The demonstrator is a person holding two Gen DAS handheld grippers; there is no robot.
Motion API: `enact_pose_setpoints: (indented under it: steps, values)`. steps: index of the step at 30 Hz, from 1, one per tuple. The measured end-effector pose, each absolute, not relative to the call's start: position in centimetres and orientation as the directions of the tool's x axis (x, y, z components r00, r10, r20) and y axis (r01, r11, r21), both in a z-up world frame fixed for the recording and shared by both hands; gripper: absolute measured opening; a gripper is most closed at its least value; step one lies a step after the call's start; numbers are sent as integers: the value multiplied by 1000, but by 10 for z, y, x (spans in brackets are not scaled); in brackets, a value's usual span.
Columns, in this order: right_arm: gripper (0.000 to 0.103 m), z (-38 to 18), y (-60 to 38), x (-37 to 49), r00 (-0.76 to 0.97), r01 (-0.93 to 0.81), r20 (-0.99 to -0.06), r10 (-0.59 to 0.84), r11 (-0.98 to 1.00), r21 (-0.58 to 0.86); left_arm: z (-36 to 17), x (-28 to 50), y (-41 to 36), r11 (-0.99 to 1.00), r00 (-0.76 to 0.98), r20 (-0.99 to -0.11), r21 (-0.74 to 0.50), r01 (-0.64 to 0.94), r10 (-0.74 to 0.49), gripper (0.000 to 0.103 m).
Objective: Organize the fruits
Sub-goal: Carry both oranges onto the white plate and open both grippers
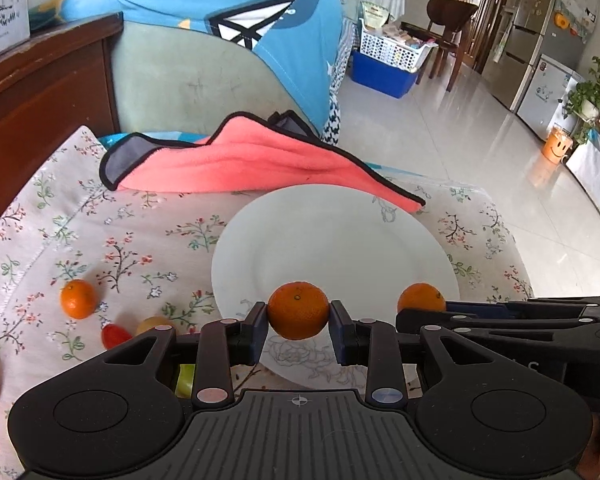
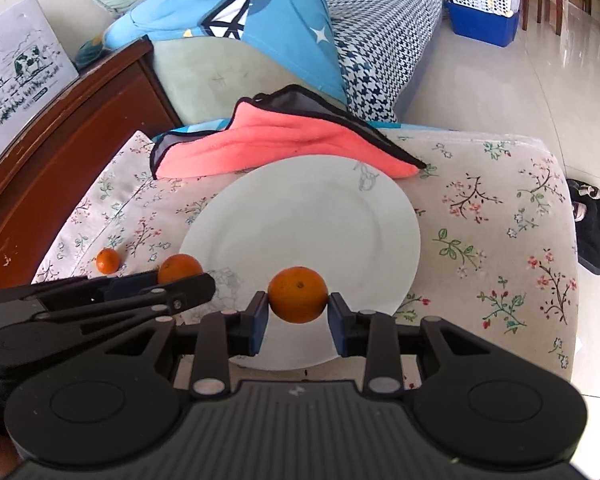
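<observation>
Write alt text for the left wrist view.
The left tongs grip a small orange over the near edge of a white plate on a floral cloth. The right tongs hold another orange beside it.

Bare plate point(image 2: 300, 216), pink cloth point(image 2: 284, 144) behind

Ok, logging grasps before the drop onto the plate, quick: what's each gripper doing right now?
Left gripper: shut on an orange, held over the white plate.
Right gripper: shut on another orange, also over the plate.
</observation>
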State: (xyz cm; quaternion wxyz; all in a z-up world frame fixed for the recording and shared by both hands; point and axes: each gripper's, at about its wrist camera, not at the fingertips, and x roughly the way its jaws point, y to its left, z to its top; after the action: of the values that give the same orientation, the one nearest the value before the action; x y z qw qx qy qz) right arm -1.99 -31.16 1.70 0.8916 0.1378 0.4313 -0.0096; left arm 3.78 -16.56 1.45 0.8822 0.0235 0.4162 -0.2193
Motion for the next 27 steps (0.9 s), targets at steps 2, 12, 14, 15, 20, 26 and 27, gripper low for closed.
enact_pose_setpoints:
  steps: [2,12,14,15,20,26,27]
  values:
    - [33,14,-315,-17,623,150,-776,98,959,242,12,40,-167,905,551,-751,-146,399,-364,30]
    - [35,9,-320,-12,623,190,-777,89,946,261,12,43,-170,914,560,-751,-144,378,-350,32]
    - [35,11,-320,-13,631,190,-770,93,944,269,13,42,-169,918,565,-751,-137,373,-342,37]
    - [35,11,-321,-13,633,190,-768,97,942,276,15,42,-168,921,573,-749,-128,369,-334,42]
    - [35,17,-318,-15,652,182,-753,92,944,274,21,41,-162,936,604,-745,-78,342,-283,59]
    - [35,23,-307,-16,662,150,-743,94,956,254,24,39,-153,945,602,-758,-60,322,-253,65]
    - [35,24,-306,-16,663,145,-742,100,955,258,25,39,-150,946,601,-759,-58,320,-250,66]
